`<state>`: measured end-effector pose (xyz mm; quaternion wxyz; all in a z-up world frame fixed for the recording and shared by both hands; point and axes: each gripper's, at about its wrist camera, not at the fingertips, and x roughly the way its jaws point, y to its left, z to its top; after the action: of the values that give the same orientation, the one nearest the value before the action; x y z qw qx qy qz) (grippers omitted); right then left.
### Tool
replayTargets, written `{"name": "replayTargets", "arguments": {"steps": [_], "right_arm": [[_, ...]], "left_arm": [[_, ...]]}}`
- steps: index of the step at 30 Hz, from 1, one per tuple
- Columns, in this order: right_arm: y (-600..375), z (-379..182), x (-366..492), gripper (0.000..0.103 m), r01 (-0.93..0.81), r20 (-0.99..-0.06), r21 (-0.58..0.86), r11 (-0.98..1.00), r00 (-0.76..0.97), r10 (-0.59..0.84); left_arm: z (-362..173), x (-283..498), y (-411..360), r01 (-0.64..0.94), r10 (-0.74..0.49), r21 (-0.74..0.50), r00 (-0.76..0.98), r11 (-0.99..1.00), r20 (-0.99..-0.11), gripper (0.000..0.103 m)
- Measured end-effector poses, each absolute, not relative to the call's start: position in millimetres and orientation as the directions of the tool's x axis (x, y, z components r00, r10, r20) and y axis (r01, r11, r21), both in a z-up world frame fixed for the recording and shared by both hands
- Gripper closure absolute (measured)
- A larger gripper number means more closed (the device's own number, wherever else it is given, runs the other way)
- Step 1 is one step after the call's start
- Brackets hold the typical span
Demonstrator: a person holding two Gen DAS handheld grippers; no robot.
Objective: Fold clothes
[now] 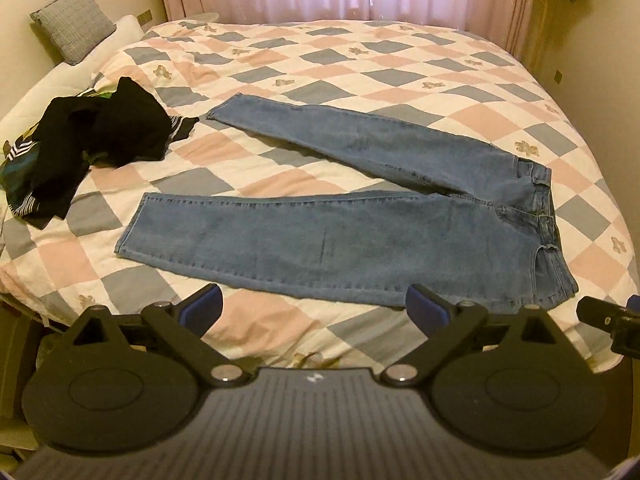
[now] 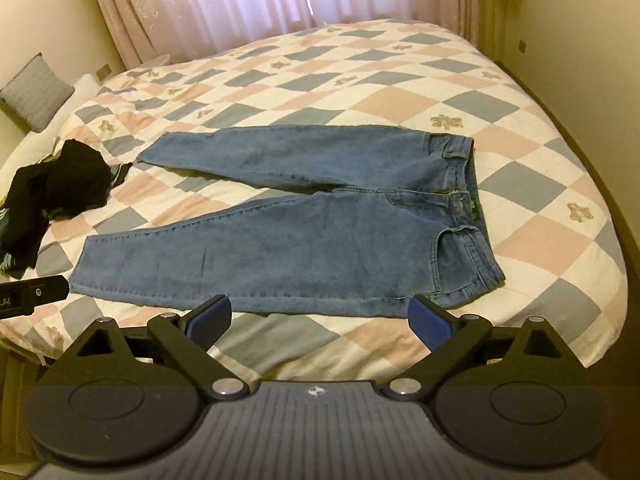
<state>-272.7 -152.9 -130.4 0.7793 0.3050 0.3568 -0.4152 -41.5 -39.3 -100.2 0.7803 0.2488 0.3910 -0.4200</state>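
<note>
lying flat on the bed (image 1: pixel 400 60), unfolded jeans (image 1: pixel 320 236) with legs splayed; left gripper (image 1: pixel 314 304) and right gripper (image 2: pixel 320 312) hover wide, empty; folding calls for bringing legs together.

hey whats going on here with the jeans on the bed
A person holds two grippers over a bed with a pink, grey and white checked quilt. A pair of light blue denim jeans lies flat on it, legs spread apart, waistband to the right, not yet folded. The left gripper and right gripper are both open, holding nothing, at the near edge. A crumpled heap of black and patterned clothes waits to the left.
</note>
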Motion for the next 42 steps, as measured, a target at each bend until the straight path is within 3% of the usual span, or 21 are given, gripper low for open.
{"name": "replayTargets", "arguments": {"steps": [42], "right_arm": [[-151.4, -133.2, -316.1, 0.002, 0.882, -0.832, 0.179, 0.437, 0.373, -0.411]], "left_arm": [[-87.1, -72.2, -24.9, 0.861, -0.471, 0.086, 0.355, 0.501, -0.807, 0.003]]}}
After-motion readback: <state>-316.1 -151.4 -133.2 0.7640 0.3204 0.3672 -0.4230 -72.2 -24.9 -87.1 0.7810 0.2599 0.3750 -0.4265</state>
